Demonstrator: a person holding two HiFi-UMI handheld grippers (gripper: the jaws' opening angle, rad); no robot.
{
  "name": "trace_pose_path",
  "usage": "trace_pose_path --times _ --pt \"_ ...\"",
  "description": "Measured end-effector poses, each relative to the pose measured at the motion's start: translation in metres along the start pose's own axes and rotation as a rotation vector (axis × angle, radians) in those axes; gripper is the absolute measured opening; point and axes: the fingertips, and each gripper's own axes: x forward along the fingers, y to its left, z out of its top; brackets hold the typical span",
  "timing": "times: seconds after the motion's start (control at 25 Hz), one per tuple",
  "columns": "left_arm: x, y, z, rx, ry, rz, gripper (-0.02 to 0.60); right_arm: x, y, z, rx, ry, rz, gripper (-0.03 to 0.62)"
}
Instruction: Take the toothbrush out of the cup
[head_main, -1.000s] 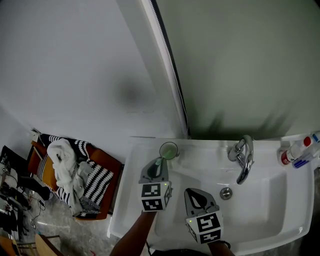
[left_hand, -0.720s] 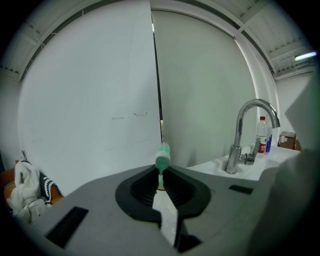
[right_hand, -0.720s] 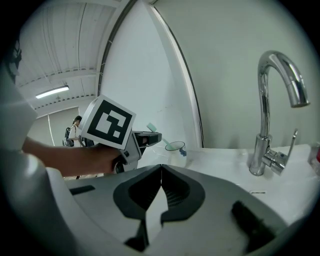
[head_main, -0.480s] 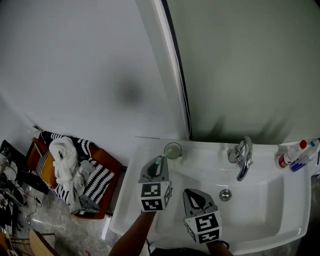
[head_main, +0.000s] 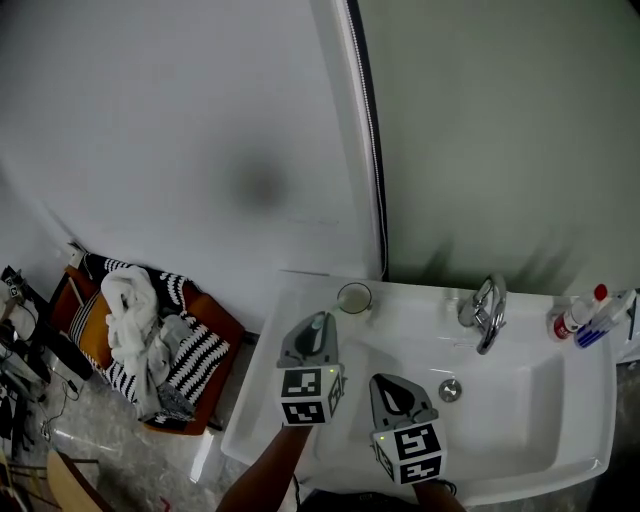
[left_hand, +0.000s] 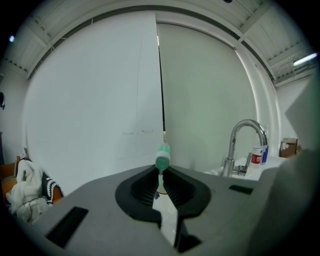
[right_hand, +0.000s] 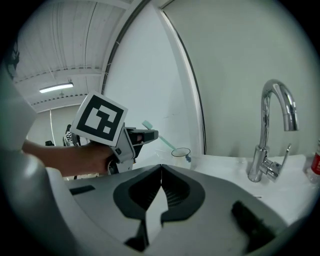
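Observation:
A teal-handled toothbrush (left_hand: 162, 159) stands between the jaws of my left gripper (left_hand: 161, 172), which is shut on it. In the right gripper view the toothbrush (right_hand: 165, 141) slants from the left gripper (right_hand: 145, 136) down to the rim of the clear cup (right_hand: 181, 153), its blue head at the rim. In the head view the cup (head_main: 354, 298) stands at the sink's back left corner, just beyond the left gripper (head_main: 313, 330). My right gripper (head_main: 392, 385) hovers over the basin, shut, nothing in it (right_hand: 161, 169).
The white sink (head_main: 560, 400) has a chrome faucet (head_main: 485, 310) at the back middle and bottles (head_main: 575, 318) at the back right. A chair piled with clothes (head_main: 140, 335) stands left of the sink. A dark vertical strip (head_main: 370, 150) runs up the wall behind.
The left gripper has risen with the toothbrush, drawing it up from the cup. The cup looked green inside before and now looks clear. The right gripper rose slightly.

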Motion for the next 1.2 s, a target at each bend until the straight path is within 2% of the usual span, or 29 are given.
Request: trace_pose_path --times 0.48,1.2 --pt "-0.036 0.007 0.009 -0.015 -0.03 -0.015 0.035 -0.007 0.017 0.009 -0.004 -0.019 -0.019 0.011" --pt "-0.109 -0.001 -0.007 -0.049 -0.005 -0.068 0.035 -0.025 0.056 0.014 -0.024 -0.027 -0.034 0.011"
